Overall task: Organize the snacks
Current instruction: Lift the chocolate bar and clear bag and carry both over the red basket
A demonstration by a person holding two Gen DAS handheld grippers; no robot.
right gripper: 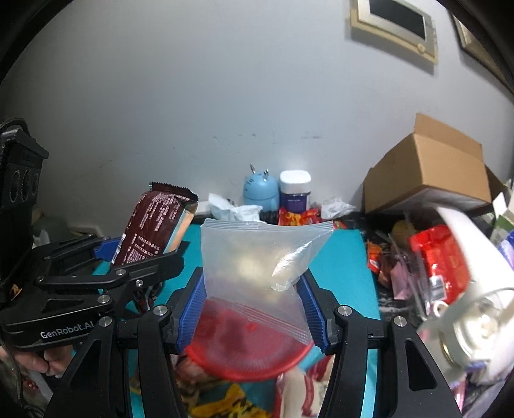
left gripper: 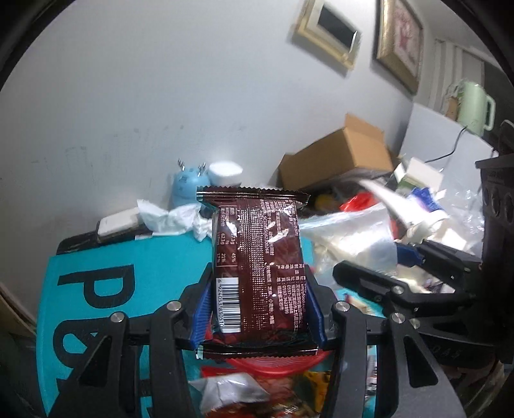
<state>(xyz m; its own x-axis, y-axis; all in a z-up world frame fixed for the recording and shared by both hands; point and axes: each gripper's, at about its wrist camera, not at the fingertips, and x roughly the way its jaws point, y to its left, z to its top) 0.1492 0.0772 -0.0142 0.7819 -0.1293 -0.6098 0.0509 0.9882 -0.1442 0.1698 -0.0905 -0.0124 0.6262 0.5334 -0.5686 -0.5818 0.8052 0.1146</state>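
At the far left of the left wrist view a teal surface [left gripper: 128, 257] printed with large black letters is seen; a white flat device [left gripper: 117, 224] is laid at its back edge, against a pale grey wall [left gripper: 160, 96] marked with faint scuffs. Crumpled white tissue [left gripper: 170, 218] is heaped just beside the device. Behind it, at the wall, a small blue figure with metal ears [left gripper: 185, 186] is stood beside a white-capped jar [left gripper: 225, 173].

In the middle of that view a dark brown snack packet [left gripper: 257, 257] is clamped between the blue pads of the left gripper [left gripper: 257, 315], its barcode side turned to the camera and its crimped top pointed upward, lifted clear of the surface. Under the gripper a red round lid [left gripper: 273, 366] and loose snack wrappers are seen.

Further right, a clear zip bag [right gripper: 257, 257] is gripped by the right gripper [right gripper: 253, 312], its opening uppermost, above the red lid. Orange snack packs [right gripper: 295, 218] are laid at the rear of the teal surface.

To the right an open cardboard box [right gripper: 427, 167] is set on a cluttered pile of bags and packets, where a red packet [right gripper: 440, 260] is seen, blurred. Two gilt picture frames [left gripper: 327, 29] are hung high on the wall, and a pale green kettle [left gripper: 472, 106] is stood on a white cabinet at the far right.
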